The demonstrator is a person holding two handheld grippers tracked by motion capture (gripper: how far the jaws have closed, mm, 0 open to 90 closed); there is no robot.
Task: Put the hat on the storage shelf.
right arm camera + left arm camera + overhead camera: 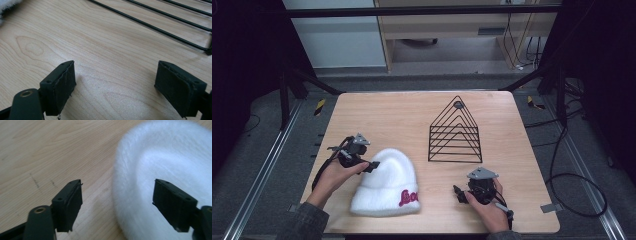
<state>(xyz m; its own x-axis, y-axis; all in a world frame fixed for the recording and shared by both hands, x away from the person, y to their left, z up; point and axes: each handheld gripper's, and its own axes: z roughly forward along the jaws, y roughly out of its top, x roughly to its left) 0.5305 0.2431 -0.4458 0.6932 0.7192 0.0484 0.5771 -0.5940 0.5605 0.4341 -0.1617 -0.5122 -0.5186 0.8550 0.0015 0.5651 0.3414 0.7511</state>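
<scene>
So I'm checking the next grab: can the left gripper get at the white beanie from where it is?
Probably yes. The left gripper sits at the white beanie's upper left edge with its jaws open. In the left gripper view the fuzzy crown lies just ahead between them, and nothing stands between.

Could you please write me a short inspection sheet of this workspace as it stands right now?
Surface: light wooden table, a few faint scuff marks in the left gripper view.
Job's things: white fluffy beanie with red lettering on its cuff, lying flat at the near left.
Clutter: black wire rack of nested triangles, standing right of centre, apart from the beanie.
Grippers: left gripper open, one jaw over the beanie's edge, the other over bare wood; right gripper open over bare wood, holding nothing.
Cables: a black cable loops on the floor to the right; more hang at the far right.
Surroundings: grey floor, dark frame bars, pale cabinet behind the table.
</scene>
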